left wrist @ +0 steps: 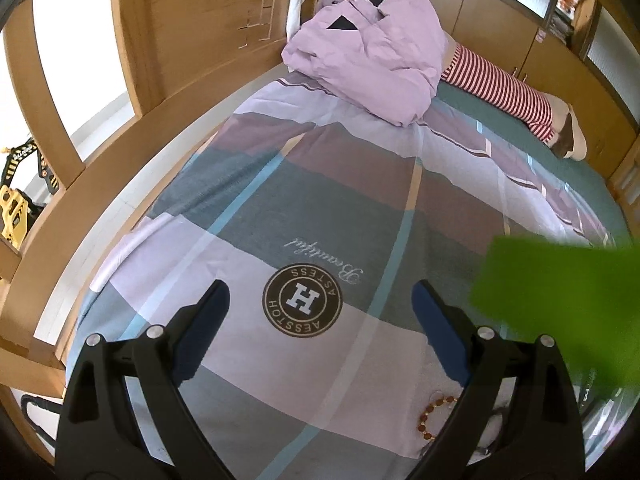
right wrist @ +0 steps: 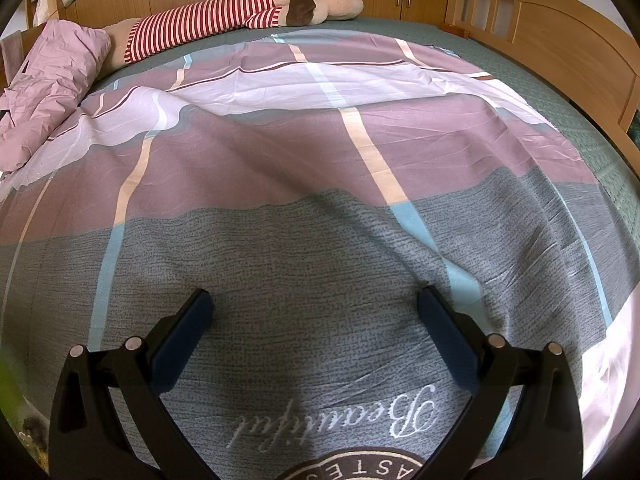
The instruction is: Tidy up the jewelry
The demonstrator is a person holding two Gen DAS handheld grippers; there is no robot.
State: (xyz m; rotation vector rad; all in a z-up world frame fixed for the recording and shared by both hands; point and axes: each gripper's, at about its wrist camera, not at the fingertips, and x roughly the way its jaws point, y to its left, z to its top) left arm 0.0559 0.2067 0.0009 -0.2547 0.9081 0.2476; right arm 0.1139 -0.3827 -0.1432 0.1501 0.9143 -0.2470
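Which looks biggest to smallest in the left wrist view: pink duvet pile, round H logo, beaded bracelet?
1. pink duvet pile, largest though farthest away.
2. round H logo on the sheet.
3. beaded bracelet, smallest, but partly hidden behind the left tongs, so its full extent is unsure.

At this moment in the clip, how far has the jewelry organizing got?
Nothing looks done yet. The brown beaded bracelet lies loose on the plaid bedsheet, partly behind the left tongs. Nothing is in hand: both left and right tongs hang open and empty. A blurred green object can't be identified. Picking up and sorting all remain.
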